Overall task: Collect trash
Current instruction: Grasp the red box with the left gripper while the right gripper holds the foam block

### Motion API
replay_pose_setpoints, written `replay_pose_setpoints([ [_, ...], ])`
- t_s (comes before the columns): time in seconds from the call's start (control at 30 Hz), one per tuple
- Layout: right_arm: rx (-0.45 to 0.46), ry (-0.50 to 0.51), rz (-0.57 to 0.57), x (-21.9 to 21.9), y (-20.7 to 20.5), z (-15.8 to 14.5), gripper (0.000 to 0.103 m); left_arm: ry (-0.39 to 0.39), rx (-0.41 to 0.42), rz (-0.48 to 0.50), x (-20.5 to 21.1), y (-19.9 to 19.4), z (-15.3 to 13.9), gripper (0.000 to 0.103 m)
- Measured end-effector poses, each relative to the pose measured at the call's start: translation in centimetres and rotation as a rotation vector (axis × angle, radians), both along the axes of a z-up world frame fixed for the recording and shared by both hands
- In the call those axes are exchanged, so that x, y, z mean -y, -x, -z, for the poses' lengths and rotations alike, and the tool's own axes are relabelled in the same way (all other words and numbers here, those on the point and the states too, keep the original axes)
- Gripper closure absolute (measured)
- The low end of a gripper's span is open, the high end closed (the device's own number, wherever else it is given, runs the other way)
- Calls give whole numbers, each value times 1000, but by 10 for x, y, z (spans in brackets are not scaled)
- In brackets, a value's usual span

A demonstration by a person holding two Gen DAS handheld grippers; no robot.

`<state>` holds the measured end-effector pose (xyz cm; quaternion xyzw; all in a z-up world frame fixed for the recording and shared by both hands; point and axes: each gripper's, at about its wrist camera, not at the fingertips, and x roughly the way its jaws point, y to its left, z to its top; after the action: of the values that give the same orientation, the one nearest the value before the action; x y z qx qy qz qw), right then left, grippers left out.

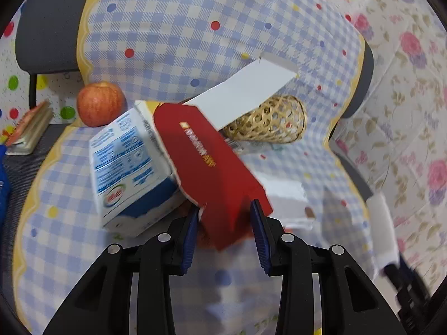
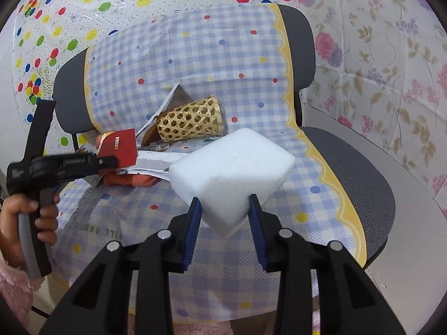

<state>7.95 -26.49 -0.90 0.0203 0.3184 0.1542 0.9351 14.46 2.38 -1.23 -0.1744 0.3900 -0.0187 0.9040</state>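
Observation:
My left gripper (image 1: pixel 225 209) is shut on a red cardboard box (image 1: pixel 206 162) with an open white flap, held above the chair seat; it also shows in the right wrist view (image 2: pixel 120 149), with the left gripper (image 2: pixel 107 162) at its side. My right gripper (image 2: pixel 223 209) is shut on a white foam block (image 2: pixel 232 176), held over the seat; the block also shows at the right edge of the left wrist view (image 1: pixel 381 223). A blue-and-white carton (image 1: pixel 128 167) lies left of the red box. White paper scraps (image 2: pixel 156 162) lie on the seat.
A woven bamboo cup (image 2: pixel 190 118) lies on its side at the back of the checked cloth (image 2: pixel 156 215) that covers the chair. A red apple (image 1: pixel 99 103) and a small book (image 1: pixel 30 128) sit at the left. An orange cloth (image 2: pixel 131 180) lies under the papers.

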Motion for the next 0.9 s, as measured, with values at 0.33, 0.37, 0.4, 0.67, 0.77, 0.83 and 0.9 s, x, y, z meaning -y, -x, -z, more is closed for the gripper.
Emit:
replay_pose_setpoints([
  [0.33,26,11,-6,-5,13,-8,68,-130,195,3,7,32,-57,101],
  [0.37,25,4,-6,-4,14,-9,69,-156,221,9,7,38,-65,101],
  [0.4,24,-6,-7,-3,15,-10,69,-184,245,15,6,46,-74,101],
  [0.67,35,-25,-34,-9,33,-23,68,-251,249,97,24,97,-71,101],
  [0.77,41,-16,-38,-10,43,-28,68,-271,232,125,38,117,-59,101],
  [0.83,43,-10,-35,-10,48,-30,68,-270,223,154,46,125,-52,101],
  [0.9,41,-4,-27,-8,55,-32,68,-261,219,184,54,134,-48,101],
])
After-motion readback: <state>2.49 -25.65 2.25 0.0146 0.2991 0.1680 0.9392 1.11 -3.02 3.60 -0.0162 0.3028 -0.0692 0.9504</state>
